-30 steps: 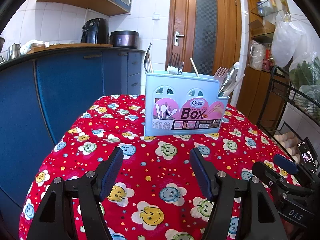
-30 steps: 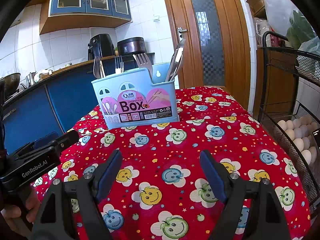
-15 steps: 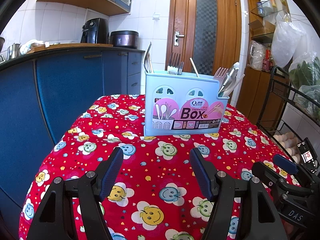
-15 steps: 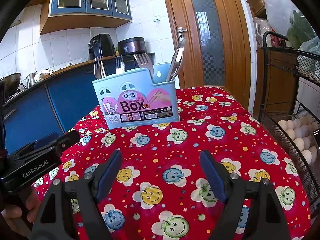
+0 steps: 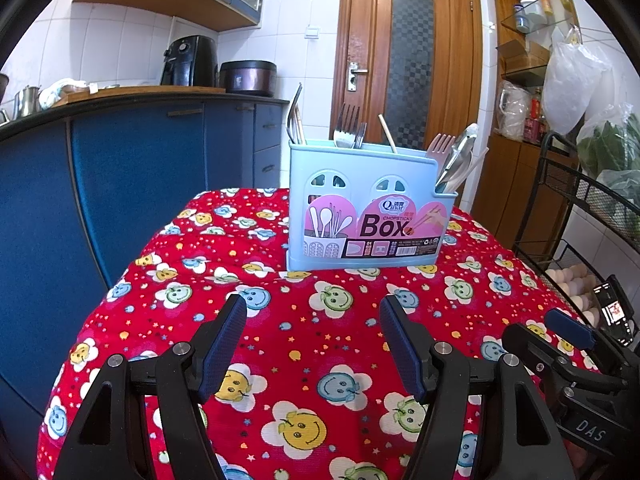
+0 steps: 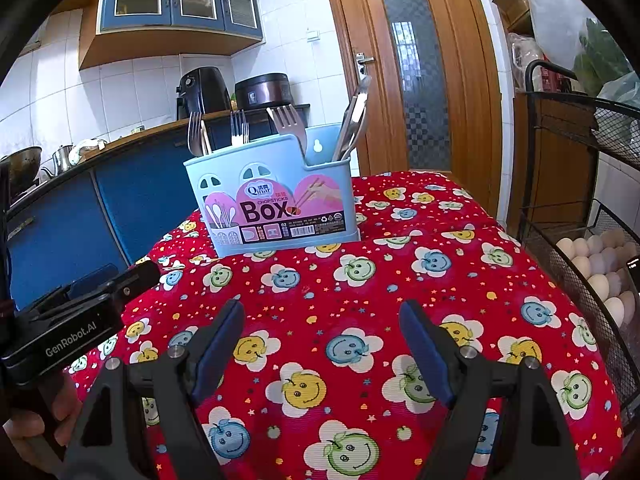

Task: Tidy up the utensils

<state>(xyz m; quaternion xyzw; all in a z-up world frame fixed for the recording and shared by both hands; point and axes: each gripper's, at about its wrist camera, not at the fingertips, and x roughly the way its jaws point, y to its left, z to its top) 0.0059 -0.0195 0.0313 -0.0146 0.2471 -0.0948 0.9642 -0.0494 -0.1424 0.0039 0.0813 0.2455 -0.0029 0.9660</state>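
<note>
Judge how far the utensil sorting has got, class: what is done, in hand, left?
Done: forks and other utensils stand in the blue box. In hand: nothing; left gripper and right gripper are open above the tablecloth. Left: no loose utensils visible.

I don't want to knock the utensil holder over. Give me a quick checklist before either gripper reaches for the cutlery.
1. Left gripper empty, jaws apart: ok.
2. Right gripper empty, jaws apart: ok.
3. Blue utensil box upright on the red tablecloth: ok.
4. Cloth between both grippers and the box free of loose items: ok.
5. Forks and metal tongs standing above the rim, reachable from above: ok.
6. Whether the utensils are sorted by compartment: cannot tell, the box's inside is hidden.
</note>
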